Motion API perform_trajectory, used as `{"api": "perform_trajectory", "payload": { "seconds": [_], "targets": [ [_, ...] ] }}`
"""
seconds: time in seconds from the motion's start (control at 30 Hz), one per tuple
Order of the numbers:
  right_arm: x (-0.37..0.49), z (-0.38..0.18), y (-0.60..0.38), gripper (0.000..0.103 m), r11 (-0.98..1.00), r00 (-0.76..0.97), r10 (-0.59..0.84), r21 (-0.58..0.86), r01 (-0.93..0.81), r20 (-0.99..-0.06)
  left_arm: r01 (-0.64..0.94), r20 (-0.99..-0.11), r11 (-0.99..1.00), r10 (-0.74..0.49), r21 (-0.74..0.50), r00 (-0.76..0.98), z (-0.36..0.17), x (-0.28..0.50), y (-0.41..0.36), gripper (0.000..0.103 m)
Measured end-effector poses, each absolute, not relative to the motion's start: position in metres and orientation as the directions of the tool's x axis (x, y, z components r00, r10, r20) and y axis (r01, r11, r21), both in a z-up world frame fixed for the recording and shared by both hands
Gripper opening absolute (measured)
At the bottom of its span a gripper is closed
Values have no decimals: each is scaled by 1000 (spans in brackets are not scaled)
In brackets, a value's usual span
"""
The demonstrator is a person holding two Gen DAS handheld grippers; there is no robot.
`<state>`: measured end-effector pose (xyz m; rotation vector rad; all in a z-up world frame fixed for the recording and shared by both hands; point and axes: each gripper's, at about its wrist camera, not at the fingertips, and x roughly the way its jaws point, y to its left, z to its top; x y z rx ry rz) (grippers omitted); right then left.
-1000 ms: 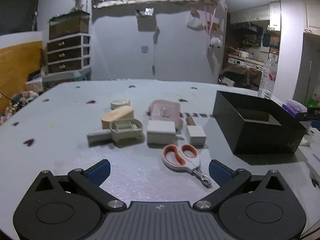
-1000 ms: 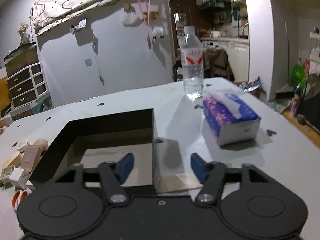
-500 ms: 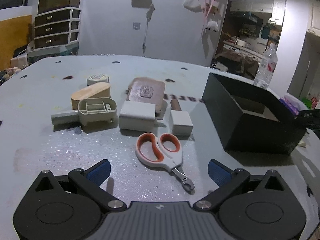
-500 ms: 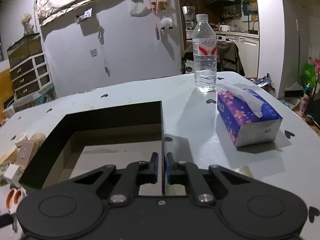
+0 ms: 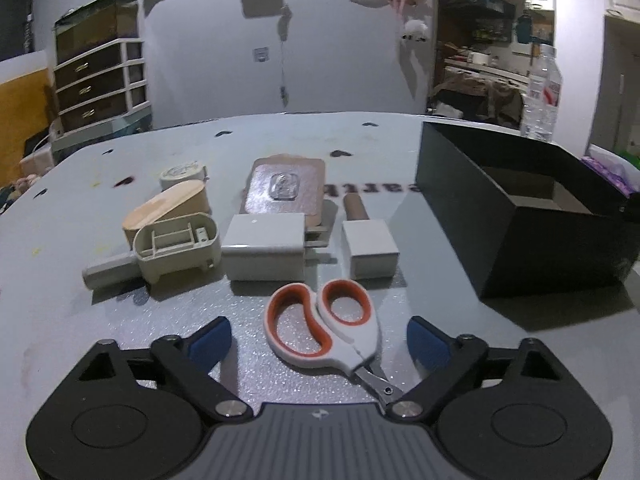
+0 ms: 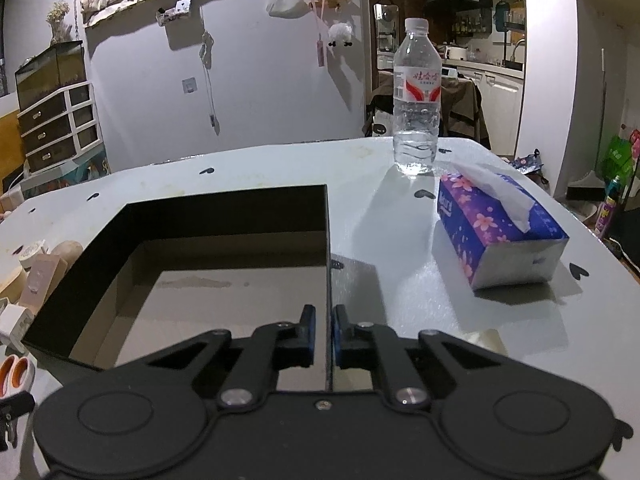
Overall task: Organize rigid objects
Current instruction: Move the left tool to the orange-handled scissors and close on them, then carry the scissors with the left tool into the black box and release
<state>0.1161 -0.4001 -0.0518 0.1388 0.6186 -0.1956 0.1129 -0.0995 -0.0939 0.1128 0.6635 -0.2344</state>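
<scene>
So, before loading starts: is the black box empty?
Seems empty: the black box shows only bare floor; its nearest part is hidden behind the right gripper.

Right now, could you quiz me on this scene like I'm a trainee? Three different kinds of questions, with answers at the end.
1. True or false: the right gripper is shut on a wall of the black box.
2. Which thing lies between the open fingers of the left gripper? A) bottle B) scissors C) tissue box
3. Fill in: the bottle stands on the table behind the ____ box.

Key:
1. True.
2. B, the scissors.
3. Tissue: the tissue box lies nearer the camera.
</scene>
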Motion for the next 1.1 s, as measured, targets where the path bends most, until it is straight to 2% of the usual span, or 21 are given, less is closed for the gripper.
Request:
{"api": "perform_trajectory", "payload": {
  "seconds": [0.03,0.1,0.37,0.67,0.9,1.1],
  "targets": [
    [117,-52,-400,10,972,794,-143,68,226,-591,262,-616,965,-190,28,765,-93,112,-101,75],
    [118,-51,-399,10,971,791,-147,65,229,-595,275,-609,961,-203,27,767,-91,112,-102,63],
    [119,-51,-402,9,971,779,-135,75,228,-613,274,-622,962,-207,14,755,-84,115,-102,62],
    [121,-49,-404,8,971,769,-121,85,222,-628,281,-553,960,-235,0,799,-50,108,-103,62],
    [119,-51,-407,8,973,765,-100,96,208,-636,378,-505,925,-339,-26,794,-21,123,-131,62],
    [121,-49,-406,6,978,756,-100,74,193,-647,485,-515,874,-434,-40,740,-10,152,-175,62]
  ]
}}
